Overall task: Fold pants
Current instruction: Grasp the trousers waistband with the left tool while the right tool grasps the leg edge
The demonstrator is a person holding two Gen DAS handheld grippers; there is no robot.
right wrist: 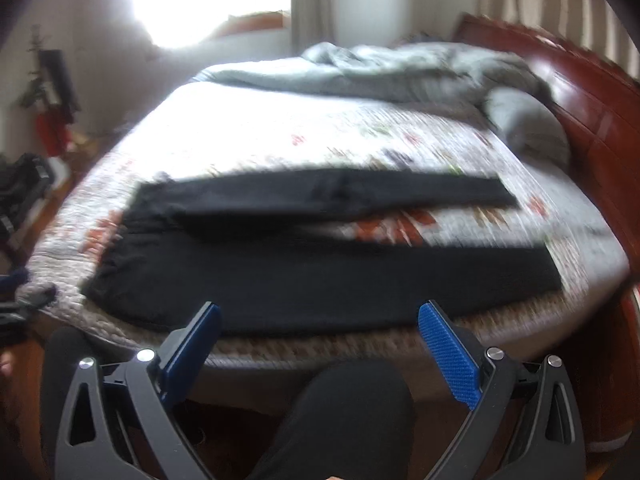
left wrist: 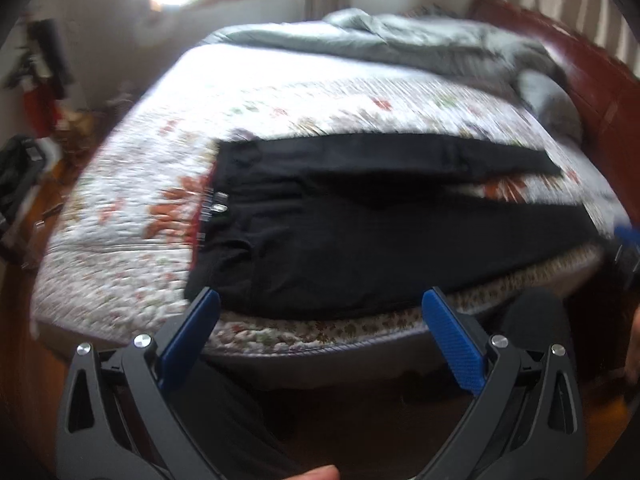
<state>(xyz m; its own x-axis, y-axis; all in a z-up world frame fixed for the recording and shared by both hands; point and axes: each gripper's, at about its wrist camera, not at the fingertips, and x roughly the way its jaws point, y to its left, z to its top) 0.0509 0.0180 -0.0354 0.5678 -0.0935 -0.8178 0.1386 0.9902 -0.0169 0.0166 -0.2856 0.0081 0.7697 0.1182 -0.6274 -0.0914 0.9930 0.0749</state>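
Observation:
Black pants (left wrist: 360, 236) lie flat across the near part of the bed, waist to the left, both legs stretching right and spread apart in a V. They also show in the right wrist view (right wrist: 320, 276). My left gripper (left wrist: 320, 300) is open and empty, held at the bed's near edge just short of the waist end. My right gripper (right wrist: 320, 316) is open and empty, held at the near edge just short of the closer leg. Both views are blurred by motion.
The bed has a white floral quilt (left wrist: 280, 92). A crumpled grey blanket (left wrist: 400, 36) and a grey pillow (right wrist: 528, 124) lie at the far side. A red wooden headboard (right wrist: 592, 104) stands at the right. Dark bags (left wrist: 20, 172) sit on the floor at left. The person's legs (right wrist: 344, 416) are below.

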